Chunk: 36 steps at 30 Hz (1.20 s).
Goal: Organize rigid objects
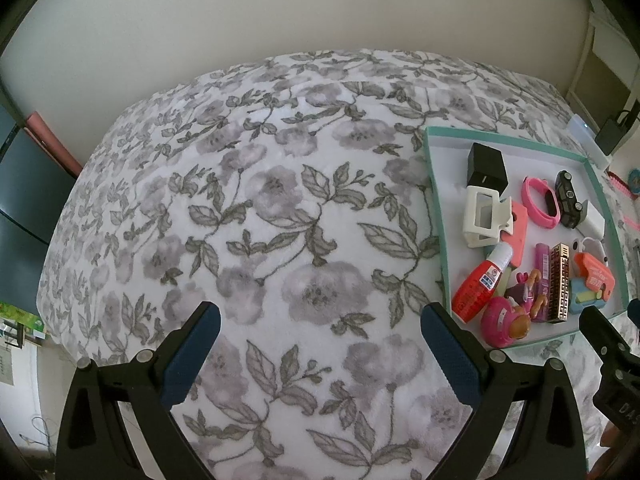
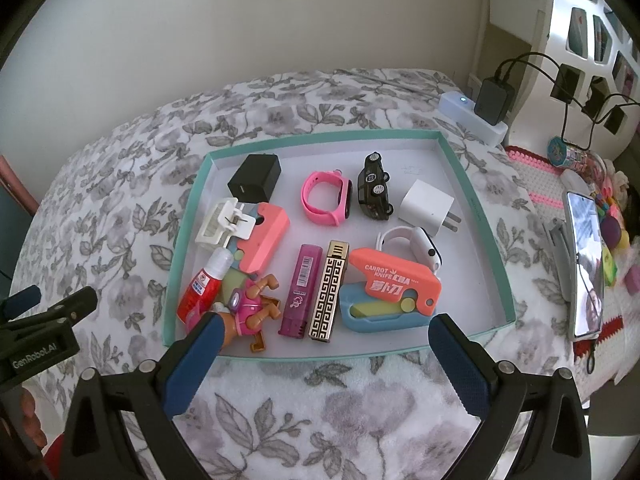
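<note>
Our right gripper (image 2: 320, 344) hangs with fingers wide just before the teal tray (image 2: 472, 200); our left gripper (image 1: 320, 336), equally wide, holds nothing over the bed (image 1: 260, 200), tray at its right.

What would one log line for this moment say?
left gripper: open, empty, over blanket | right gripper: open, empty, near tray | items in tray

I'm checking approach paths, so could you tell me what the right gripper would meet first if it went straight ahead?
Probably the near rim of the teal tray, then the gold patterned lighter just behind it. The right gripper is open and empty; depth is uncertain.
</note>
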Each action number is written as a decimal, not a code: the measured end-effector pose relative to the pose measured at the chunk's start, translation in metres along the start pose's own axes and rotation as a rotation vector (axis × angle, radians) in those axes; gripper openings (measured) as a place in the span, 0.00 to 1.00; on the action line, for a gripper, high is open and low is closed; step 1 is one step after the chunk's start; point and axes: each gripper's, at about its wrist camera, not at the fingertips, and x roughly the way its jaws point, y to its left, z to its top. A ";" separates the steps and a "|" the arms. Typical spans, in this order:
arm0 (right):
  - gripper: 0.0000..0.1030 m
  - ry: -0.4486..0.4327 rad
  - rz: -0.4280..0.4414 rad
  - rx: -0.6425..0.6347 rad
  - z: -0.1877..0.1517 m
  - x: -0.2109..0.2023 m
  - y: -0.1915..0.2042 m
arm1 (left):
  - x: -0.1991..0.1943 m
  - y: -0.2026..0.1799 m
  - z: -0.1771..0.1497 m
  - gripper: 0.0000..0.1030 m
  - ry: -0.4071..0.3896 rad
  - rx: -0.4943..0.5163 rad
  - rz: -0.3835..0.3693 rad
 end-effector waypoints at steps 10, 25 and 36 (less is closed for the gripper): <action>1.00 0.004 0.000 -0.006 0.000 0.001 0.001 | -0.001 -0.003 0.000 0.97 -0.004 0.010 0.003; 1.00 0.006 0.004 -0.008 0.000 0.002 0.000 | 0.000 -0.002 0.000 0.97 0.000 0.007 0.024; 1.00 0.012 -0.006 -0.012 0.000 0.002 0.001 | 0.000 -0.004 0.000 0.97 0.003 0.021 0.019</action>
